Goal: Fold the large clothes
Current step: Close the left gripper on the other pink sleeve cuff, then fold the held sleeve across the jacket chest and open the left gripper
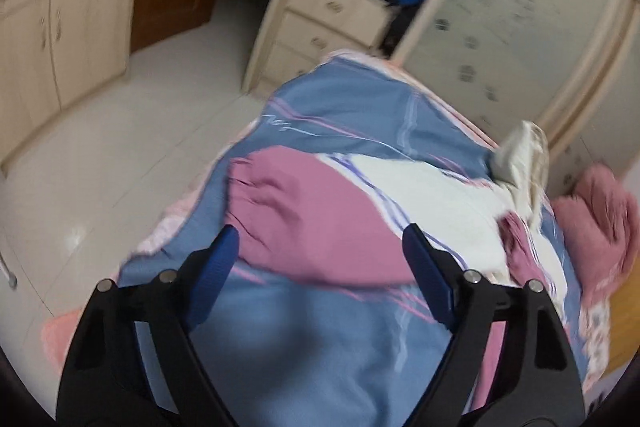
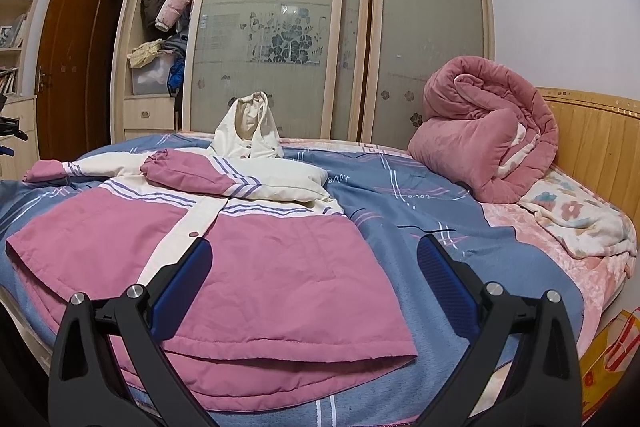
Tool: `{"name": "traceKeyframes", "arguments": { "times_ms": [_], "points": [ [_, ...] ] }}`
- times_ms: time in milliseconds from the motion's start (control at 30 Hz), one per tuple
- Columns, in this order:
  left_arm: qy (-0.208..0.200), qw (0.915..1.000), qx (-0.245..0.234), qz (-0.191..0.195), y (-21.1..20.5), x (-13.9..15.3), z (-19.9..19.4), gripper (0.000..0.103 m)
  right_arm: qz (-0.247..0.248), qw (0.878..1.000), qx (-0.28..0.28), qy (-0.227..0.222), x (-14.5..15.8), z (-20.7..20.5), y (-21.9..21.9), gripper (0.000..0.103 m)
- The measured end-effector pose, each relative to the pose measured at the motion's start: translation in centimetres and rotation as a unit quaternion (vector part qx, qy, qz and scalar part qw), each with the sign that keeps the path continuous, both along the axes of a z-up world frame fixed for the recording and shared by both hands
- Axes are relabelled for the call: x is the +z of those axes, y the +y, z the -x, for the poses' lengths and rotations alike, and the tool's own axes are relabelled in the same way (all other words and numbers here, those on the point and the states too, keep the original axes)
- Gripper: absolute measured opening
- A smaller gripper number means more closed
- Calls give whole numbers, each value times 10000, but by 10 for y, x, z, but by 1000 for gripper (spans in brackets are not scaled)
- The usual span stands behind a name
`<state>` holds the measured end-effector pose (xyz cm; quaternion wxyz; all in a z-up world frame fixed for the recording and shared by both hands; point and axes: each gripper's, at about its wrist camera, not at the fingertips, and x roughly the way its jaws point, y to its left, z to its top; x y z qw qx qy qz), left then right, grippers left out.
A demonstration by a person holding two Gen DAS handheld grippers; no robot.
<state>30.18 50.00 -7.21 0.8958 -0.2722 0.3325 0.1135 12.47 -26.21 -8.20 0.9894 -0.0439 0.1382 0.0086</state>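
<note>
1. Jacket (image 2: pixel 248 227), pink and cream, hooded: lies flat on the bed (image 2: pixel 460 267), front up, one sleeve (image 2: pixel 200 177) folded across the chest; hem close to the near bed edge.
2. Right gripper (image 2: pixel 314 253): jaws spread, nothing between the pads, hovering over the jacket's lower right corner.
3. Left gripper (image 1: pixel 320 241): jaws spread, empty, above a pink sleeve cuff (image 1: pixel 304 223); picture blurred.
4. Open room: bare blue bedcover right of the jacket; rolled pink quilt (image 2: pixel 488 135) near the headboard, well apart.
5. Left wrist view only: tiled floor (image 1: pixel 120 155) beside the bed, cream cabinets (image 1: pixel 68 23).
6. Right wrist view only: the whole jacket, headboard (image 2: pixel 592 135), sliding wardrobe doors (image 2: pixel 280 35).
</note>
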Motion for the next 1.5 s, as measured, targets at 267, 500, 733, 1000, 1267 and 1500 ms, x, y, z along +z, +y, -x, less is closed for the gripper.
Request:
{"name": "traceKeyframes", "arguments": {
  "times_ms": [267,500,733,1000,1267,1500],
  "points": [
    [653,9976,10,232,39,-59,-48,75,237,9996,-38,132,-3,-7,12,102],
    [720,9973,-127,82,26,-60,-64,6,387,9991,-29,152,-4,-9,17,102],
    [544,9963,-164,-638,-10,-3,-67,3,332,9994,25,31,-3,-3,13,102],
    [27,9845,-576,-1656,-113,102,-92,3,-149,9998,53,-127,2,5,-11,102],
    [-126,9398,-1996,-2772,-351,142,-166,3,-590,9980,52,-226,4,13,-34,102],
    [498,9207,-2726,-2749,-489,33,-221,1,-839,9961,13,-267,6,21,-51,102]
  ]
}}
